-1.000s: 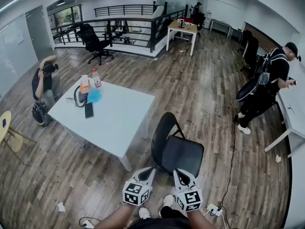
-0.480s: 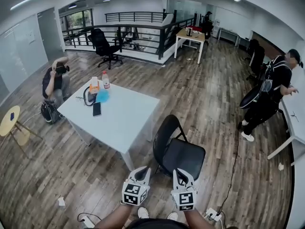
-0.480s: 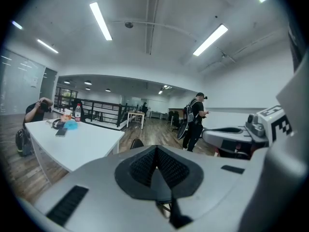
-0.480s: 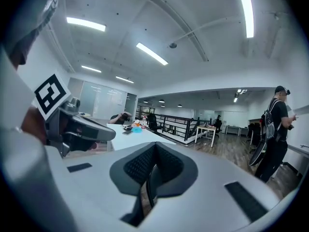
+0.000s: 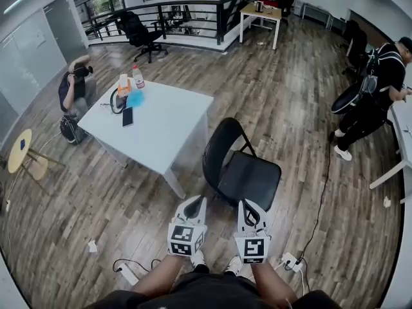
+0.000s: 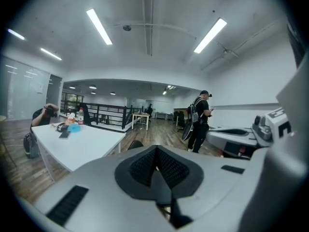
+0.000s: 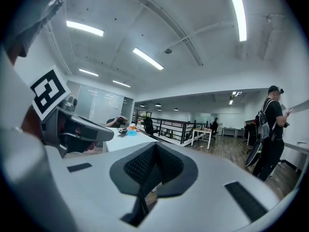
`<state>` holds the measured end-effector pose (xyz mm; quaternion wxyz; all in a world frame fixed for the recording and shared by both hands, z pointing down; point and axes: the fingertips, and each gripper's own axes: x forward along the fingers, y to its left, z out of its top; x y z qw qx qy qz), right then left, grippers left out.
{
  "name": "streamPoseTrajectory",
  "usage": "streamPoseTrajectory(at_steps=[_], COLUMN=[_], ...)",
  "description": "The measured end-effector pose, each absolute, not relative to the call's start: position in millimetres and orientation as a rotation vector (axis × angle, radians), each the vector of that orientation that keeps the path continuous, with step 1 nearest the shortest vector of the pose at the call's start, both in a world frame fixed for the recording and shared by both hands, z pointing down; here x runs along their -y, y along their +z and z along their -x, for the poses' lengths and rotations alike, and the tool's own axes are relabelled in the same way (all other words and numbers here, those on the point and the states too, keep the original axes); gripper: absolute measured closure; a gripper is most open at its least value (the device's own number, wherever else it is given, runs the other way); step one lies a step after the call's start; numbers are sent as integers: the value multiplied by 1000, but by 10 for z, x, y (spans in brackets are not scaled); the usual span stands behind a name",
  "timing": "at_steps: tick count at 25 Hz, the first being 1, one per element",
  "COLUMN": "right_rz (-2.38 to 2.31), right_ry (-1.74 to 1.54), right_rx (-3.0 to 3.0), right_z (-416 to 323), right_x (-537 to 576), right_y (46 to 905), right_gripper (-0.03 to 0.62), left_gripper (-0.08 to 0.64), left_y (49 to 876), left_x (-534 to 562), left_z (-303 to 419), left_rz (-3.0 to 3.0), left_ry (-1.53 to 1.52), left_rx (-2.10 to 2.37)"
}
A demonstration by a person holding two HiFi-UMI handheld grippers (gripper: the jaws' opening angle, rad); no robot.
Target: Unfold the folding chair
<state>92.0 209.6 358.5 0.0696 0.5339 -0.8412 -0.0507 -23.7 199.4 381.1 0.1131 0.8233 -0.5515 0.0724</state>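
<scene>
The black folding chair (image 5: 241,172) stands unfolded on the wooden floor, seat flat, backrest (image 5: 219,148) toward the white table (image 5: 168,134). In the head view my left gripper (image 5: 195,203) and right gripper (image 5: 248,208) hover side by side just in front of the seat's near edge, apart from it. Both are shut with nothing between the pads. The left gripper view shows its shut pads (image 6: 157,164) and the top of the chair's backrest (image 6: 135,144) just above them. In the right gripper view the pads (image 7: 153,162) are also pressed together, pointing level into the room.
A bottle (image 5: 137,76), headphones (image 5: 118,100) and a phone (image 5: 127,116) lie on the table. A crouching person (image 5: 74,89) is at its left, a standing person (image 5: 373,95) at the right. A power strip (image 5: 289,261) and cable lie by my feet. A small yellow stool (image 5: 20,152) stands at far left.
Both grippers rose and drew back a little from the chair, still shut. The head view tilted further down, so the room shifted upward in frame.
</scene>
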Motion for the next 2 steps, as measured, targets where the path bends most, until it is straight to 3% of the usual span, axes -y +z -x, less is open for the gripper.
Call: streamPoseTrajectory(at_steps=[2], right_rz=[-1652], right_ry=[-144], right_rx=[2519], right_z=[-1002], right_x=[-2009], right_y=[3634], right_gripper=[578], left_gripper=[555], left_y=[3833], left_x=[-1906], left_z=[228], left_rz=[-2422], left_ry=[215], left_rx=[1637])
